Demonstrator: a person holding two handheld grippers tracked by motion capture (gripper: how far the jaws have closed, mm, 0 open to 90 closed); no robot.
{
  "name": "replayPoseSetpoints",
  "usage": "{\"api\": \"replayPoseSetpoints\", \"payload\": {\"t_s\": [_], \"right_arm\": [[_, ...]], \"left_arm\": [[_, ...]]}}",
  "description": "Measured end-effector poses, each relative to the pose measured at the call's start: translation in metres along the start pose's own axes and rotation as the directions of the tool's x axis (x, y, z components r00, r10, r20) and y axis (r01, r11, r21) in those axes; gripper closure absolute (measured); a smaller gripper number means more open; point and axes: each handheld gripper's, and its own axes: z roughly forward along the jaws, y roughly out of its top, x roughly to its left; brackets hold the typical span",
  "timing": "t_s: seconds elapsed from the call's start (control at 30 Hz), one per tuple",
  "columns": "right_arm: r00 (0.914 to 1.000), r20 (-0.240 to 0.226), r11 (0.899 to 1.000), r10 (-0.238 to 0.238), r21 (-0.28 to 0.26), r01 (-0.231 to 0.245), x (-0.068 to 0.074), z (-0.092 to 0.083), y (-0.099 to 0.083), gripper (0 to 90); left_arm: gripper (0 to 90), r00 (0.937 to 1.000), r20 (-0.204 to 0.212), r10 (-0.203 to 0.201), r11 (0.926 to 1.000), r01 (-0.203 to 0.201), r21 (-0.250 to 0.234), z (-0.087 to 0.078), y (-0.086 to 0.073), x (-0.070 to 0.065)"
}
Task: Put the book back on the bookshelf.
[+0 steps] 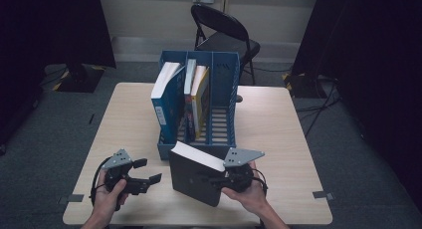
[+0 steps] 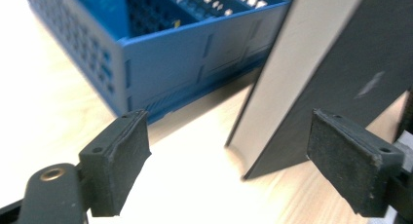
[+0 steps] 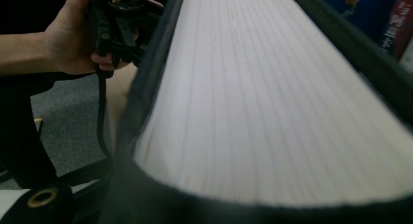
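High view shows three books filed in the blue rack [image 1: 171,152]; right claw [image 1: 211,180] grips the black book [image 1: 191,181] upright on the worktop [image 1: 278,134], unfiled; left claw [image 1: 145,171] gapes empty.

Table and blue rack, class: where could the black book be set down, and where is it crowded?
The rack's rightmost slot is bare. Open tabletop lies right of the rack, and also left of it. The two left slots are crowded with upright books. The front edge is busy: left hand-held gripper, black book, right hand-held gripper.
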Motion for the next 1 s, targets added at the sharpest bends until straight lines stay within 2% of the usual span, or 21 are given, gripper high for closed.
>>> {"api": "replayPoseSetpoints", "payload": {"t_s": [0.03,0.13,0.17,0.23,0.37,0.47,0.57,0.6,0.83,1.0], "right_arm": [[1.0,0.006,1.0,0.001,-0.001,-0.001,-0.001,-0.002,-0.001,51.9],[0.9994,0.031,1.0,0.014,-0.004,-0.014,-0.004,-0.012,-0.005,51.9],[0.9992,0.035,1.0,0.016,-0.004,-0.016,-0.004,-0.014,-0.006,51.9],[0.9985,0.049,1.0,0.025,-0.005,-0.024,-0.006,-0.021,-0.009,51.9],[0.9966,0.073,0.999,0.038,-0.007,-0.037,-0.011,-0.034,-0.015,51.9],[0.9941,0.094,0.999,0.054,-0.011,-0.053,-0.016,-0.042,-0.018,51.9],[0.9922,0.109,0.998,0.061,-0.013,-0.06,-0.019,-0.048,-0.02,51.9],[0.9916,0.115,0.998,0.061,-0.009,-0.06,-0.021,-0.051,-0.021,51.9],[0.9833,0.155,0.996,0.094,-0.022,-0.092,-0.028,-0.064,-0.027,51.9],[0.9792,0.175,0.995,0.102,-0.02,-0.1,-0.031,-0.073,-0.03,51.9]], "left_arm": [[16.1,0.9996,-0.029,0.002,0.9999,-0.002,0.011,0.0,-0.001,0.001],[16.2,0.9979,-0.065,-0.003,0.9995,0.005,0.03,0.0,-0.002,0.005],[16.1,0.9957,-0.093,-0.008,0.9992,0.011,0.038,0.0,-0.003,0.007],[16.3,0.9935,-0.111,-0.023,0.9987,0.028,0.042,0.0,-0.004,0.011],[16.3,0.987,-0.158,-0.029,0.998,0.038,0.051,0.0,-0.007,0.018],[16.3,0.9886,-0.145,-0.039,0.9963,0.05,0.07,0.002,-0.009,0.023],[16.2,0.9861,-0.162,-0.035,0.9942,0.051,0.095,0.006,-0.011,0.023],[16.2,0.9872,-0.156,-0.034,0.9937,0.05,0.1,0.007,-0.011,0.023],[16.1,0.9861,-0.162,-0.037,0.9941,0.053,0.094,0.006,-0.011,0.024],[16.5,0.9859,-0.164,-0.035,0.9919,0.054,0.114,0.006,-0.012,0.026]]}}
